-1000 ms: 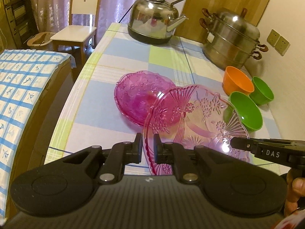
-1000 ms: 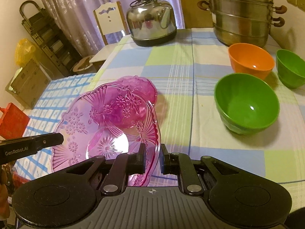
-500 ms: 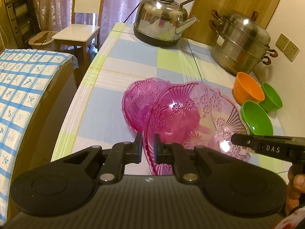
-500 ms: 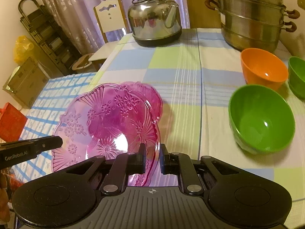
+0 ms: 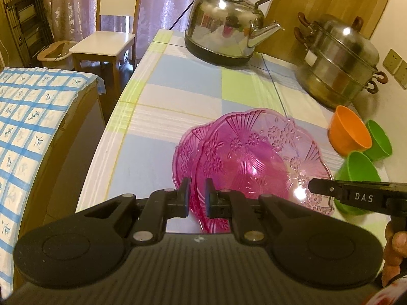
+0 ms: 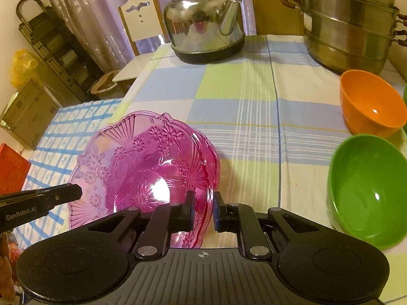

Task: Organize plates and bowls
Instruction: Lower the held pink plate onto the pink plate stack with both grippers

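Two hand-held grippers carrying one pink patterned plate over a checked tablecloth [image 5: 183,89]. The left gripper [image 5: 197,194] has its jaws drawn nearly together on the near-left rim of the upper pink plate [image 5: 257,157], the rim passing between the two black fingers. The right gripper [image 6: 204,207] is likewise pinched narrow on the opposite rim of the same plate [image 6: 142,167]; in the left wrist view its finger [image 5: 328,189], marked "DAS", reaches the plate's right edge, and in the right wrist view the left gripper's finger [image 6: 61,194] meets the plate's left edge. The plate is held tilted, almost directly over a second pink plate [image 5: 184,150] that lies on the cloth and shows as a thin crescent at the left edge in the left wrist view and at the right edge [image 6: 212,162] in the right wrist view; whether the two plates touch cannot be told. To the right stand an orange bowl [image 6: 371,104] and a green bowl [image 6: 368,190], with another green bowl [image 5: 379,139] just beyond, beside the orange one. At the far end stand a steel kettle [image 5: 223,23] and a stacked steamer pot [image 5: 338,63]. A fingertip of the right hand [image 5: 396,244] shows at the lower right of the left wrist view
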A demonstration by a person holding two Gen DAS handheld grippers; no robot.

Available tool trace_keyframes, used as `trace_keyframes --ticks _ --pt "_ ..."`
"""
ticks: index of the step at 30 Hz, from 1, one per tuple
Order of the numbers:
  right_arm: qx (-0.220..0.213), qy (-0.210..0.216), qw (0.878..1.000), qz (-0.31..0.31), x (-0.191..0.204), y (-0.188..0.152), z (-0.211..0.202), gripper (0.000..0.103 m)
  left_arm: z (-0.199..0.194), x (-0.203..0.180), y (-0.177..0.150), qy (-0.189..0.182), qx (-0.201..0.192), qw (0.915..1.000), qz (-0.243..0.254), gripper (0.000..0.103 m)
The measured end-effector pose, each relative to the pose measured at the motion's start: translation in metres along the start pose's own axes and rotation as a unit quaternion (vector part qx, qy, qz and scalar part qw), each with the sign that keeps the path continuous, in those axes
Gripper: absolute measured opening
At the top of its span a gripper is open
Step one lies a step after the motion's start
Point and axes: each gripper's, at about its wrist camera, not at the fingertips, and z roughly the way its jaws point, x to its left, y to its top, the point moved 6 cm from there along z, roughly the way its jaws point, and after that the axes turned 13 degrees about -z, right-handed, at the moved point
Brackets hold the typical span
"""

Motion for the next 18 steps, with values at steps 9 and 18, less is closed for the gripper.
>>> trace_keyframes --ticks 9,18 --pt "0.016 -0.004 1.0 0.007 -0.009 0.015 0.032 0.014 0.034 0.005 0.012 0.011 0.009 0.9999 0.005 0.01" --pt "0.026 -0.004 1.0 0.003 -0.009 0.018 0.052 0.014 0.05 0.011 0.014 0.018 0.017 0.9997 0.006 0.01"
